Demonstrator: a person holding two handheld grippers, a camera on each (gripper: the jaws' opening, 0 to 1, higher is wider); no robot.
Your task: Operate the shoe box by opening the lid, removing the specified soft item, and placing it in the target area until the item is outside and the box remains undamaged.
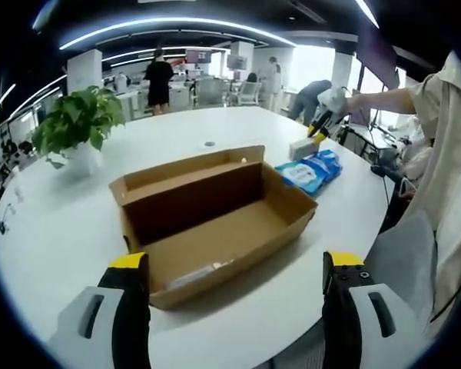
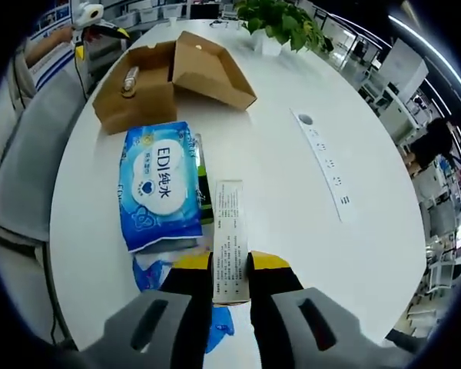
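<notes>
The brown cardboard shoe box [image 1: 215, 219] lies on the white round table [image 1: 61, 231] with its lid folded back. A clear plastic-looking item [image 1: 200, 273] lies on its floor. My left gripper [image 1: 237, 269] hangs open just short of the box's near end, nothing between its jaws. My right gripper [image 2: 230, 265] is shut on a slim white carton [image 2: 229, 231] beside a blue wipes pack [image 2: 160, 184]. From the left gripper view, that gripper [image 1: 323, 123] holds the carton [image 1: 302, 146] at the table, behind the wipes pack [image 1: 311, 171].
A potted plant [image 1: 77, 123] stands at the table's far left, beyond the box [image 2: 169, 77]. A socket strip [image 2: 326, 161] is set into the tabletop. A person's sleeve and body [image 1: 446, 177] line the right table edge. People stand in the office behind.
</notes>
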